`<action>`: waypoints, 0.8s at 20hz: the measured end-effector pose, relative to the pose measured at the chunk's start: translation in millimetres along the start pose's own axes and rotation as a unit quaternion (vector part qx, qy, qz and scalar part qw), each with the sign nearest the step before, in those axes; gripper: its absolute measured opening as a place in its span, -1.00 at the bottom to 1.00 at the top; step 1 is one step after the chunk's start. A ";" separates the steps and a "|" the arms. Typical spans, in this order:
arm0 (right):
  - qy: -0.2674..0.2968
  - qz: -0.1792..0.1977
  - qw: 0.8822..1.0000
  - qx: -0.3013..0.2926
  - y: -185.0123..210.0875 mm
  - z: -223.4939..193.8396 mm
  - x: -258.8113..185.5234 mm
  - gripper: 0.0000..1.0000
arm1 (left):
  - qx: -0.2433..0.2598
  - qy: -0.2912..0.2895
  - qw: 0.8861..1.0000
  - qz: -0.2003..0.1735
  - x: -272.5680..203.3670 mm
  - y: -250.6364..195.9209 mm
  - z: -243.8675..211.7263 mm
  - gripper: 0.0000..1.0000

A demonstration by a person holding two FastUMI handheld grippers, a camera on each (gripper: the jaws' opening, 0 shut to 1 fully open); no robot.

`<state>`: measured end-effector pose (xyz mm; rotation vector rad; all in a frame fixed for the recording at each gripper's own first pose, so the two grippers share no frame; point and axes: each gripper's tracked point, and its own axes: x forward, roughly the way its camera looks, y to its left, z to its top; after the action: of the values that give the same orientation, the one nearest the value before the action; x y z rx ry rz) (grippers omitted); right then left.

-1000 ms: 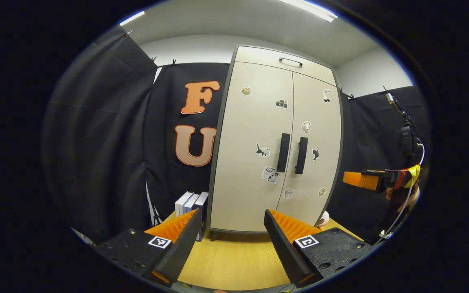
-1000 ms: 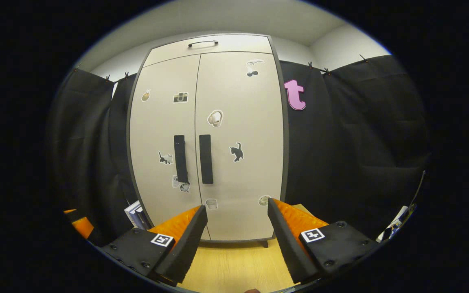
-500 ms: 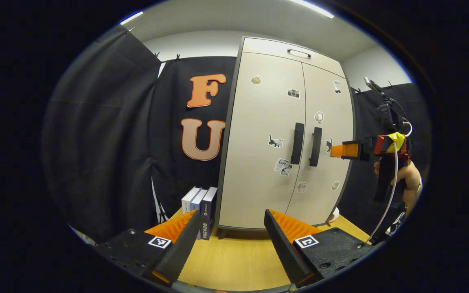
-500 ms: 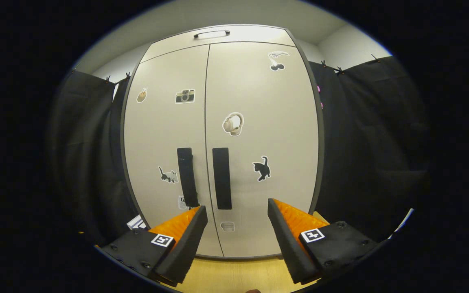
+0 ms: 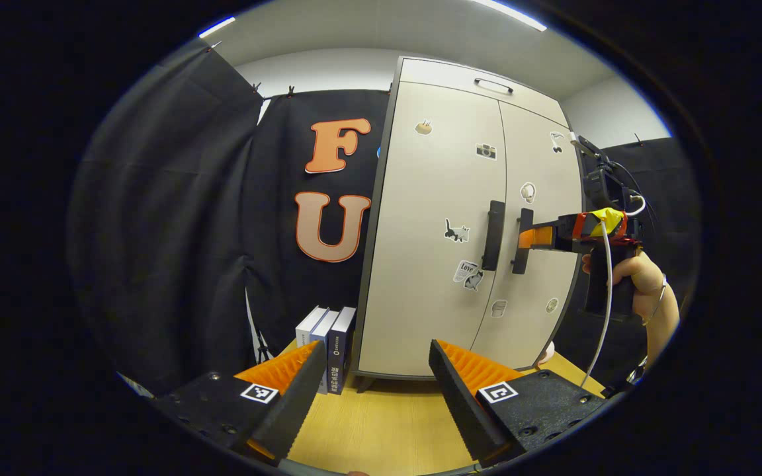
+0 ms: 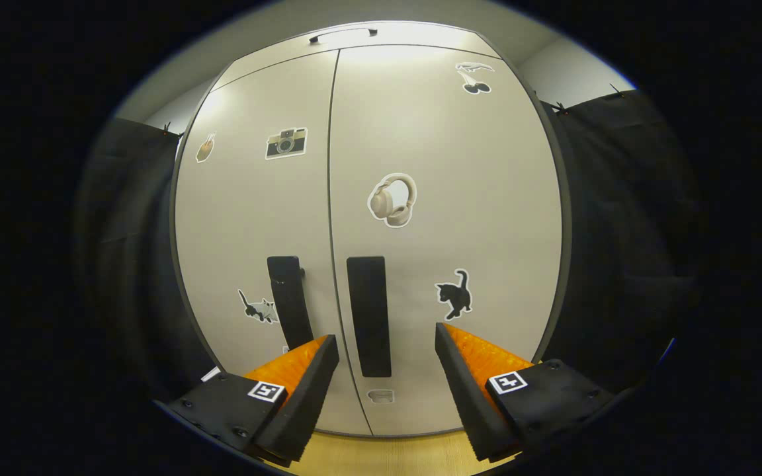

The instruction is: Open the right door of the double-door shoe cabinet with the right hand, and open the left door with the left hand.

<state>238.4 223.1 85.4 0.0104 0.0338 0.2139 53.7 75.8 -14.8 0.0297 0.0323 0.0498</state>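
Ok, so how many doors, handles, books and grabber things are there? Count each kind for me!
Cabinet doors: 2
Black door handles: 2
Top handle: 1
Books: 3
Grippers: 2
Total: 10

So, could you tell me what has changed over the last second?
The right gripper has moved in toward the shoe cabinet, jaws open, and now sits right at the right door handle, which lies between its fingers, not yet gripped. The left gripper has stayed back over the table, open. Both doors remain closed, and the books haven't moved.
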 end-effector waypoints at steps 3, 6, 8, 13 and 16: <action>0.005 0.006 1.000 -0.013 8.1 -2.7 16.6 0.83 | 0.004 0.001 1.000 0.003 2.9 4.7 -0.3 0.89; 0.012 0.003 1.000 -0.010 8.1 -8.2 31.2 0.67 | 0.005 0.003 1.000 0.006 4.5 8.5 -1.8 0.89; 0.017 -0.002 1.000 -0.002 4.6 -9.8 37.0 0.48 | 0.005 0.005 1.000 0.007 4.7 11.2 -2.8 0.89; 0.020 0.000 1.000 0.006 7.5 -12.8 46.0 0.13 | 0.002 0.004 1.000 0.007 2.9 11.9 -1.4 0.89; 0.021 -0.004 1.000 0.011 8.1 -15.2 46.9 -0.16 | 0.006 -0.001 1.000 0.007 -0.3 11.3 1.3 0.89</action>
<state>281.9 241.1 68.7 0.0273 0.0776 0.2057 52.8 87.0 -13.2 0.0423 0.0300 0.0641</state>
